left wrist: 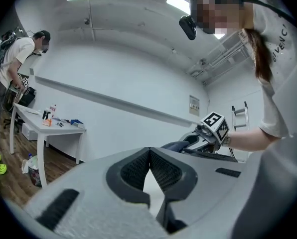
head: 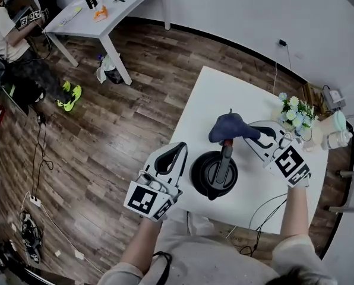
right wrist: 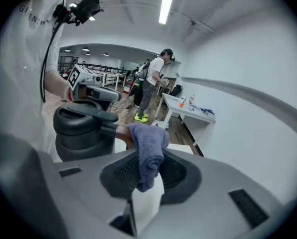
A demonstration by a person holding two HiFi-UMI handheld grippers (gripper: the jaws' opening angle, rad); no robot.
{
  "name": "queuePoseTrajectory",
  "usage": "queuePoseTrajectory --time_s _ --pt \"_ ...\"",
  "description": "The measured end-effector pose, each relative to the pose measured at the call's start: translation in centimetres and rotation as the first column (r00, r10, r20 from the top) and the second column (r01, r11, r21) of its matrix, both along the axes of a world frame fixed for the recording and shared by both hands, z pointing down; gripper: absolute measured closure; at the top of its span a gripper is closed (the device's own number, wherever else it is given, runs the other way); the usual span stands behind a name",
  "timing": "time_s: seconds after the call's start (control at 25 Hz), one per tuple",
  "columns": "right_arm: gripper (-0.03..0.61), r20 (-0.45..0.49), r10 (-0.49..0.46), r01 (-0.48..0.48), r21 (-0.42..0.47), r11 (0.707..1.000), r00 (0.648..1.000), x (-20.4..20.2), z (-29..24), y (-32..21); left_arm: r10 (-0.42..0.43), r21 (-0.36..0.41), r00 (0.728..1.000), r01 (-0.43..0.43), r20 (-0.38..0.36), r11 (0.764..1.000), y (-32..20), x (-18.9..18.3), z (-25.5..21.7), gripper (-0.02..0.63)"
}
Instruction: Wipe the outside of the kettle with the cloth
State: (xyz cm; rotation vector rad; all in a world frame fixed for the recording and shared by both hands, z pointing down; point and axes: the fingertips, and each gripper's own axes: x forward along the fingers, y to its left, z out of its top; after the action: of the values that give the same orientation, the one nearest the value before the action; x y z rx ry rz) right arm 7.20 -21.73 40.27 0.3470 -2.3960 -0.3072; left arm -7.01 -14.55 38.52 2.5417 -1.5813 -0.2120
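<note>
kettle (head: 214,174) stands on the desk (head: 218,94) between the left claw (left wrist: 149,157), pinched together and empty, and the right claw (right wrist: 147,178), clamped on the blue cloth (right wrist: 147,143), which wants pressing flat against the kettle's side, then sweeping round.

**A bare research lab, rigged for recording**

A working room is shown. Plain white walls are seen on every side, with strip lights (right wrist: 165,7) and exposed pipes (left wrist: 223,56) overhead. A white table (head: 218,100) is set on a wood-plank floor (head: 123,129), across which cables (head: 41,141) and a power strip (head: 34,202) are trailed. A ladder (left wrist: 239,118) is seen by a wall. Square-marker cubes are carried on the left gripper (head: 180,149) and the right gripper (head: 255,133). Similar cubes (head: 29,18) are held by a second person (head: 2,31) at a far table (head: 114,8).
</note>
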Motion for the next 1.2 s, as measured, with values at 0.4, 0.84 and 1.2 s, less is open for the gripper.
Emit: queuePoseTrajectory --time_s 0.4,0.84,1.2 --pt "0.515 0.282 0.277 -0.309 0.075 0.948 0.919 2.4 -5.0 2.5 -0.062 -0.030 0.998 0.062 -0.013 0.998 1.5 -0.1 0.1 0.607" --pt "0.515 0.197 0.341 -0.352 0.024 0.936 0.919 3.2 -4.5 14.7 0.064 0.003 0.998 -0.064 -0.030 0.998 2.6 3.0 -1.1 0.607" --pt "0.515 0.393 0.344 -0.333 -0.096 0.938 0.853 -1.4 -11.0 21.3 0.150 0.008 0.988 -0.149 -0.050 0.989 4.3 2.2 -1.4 0.607"
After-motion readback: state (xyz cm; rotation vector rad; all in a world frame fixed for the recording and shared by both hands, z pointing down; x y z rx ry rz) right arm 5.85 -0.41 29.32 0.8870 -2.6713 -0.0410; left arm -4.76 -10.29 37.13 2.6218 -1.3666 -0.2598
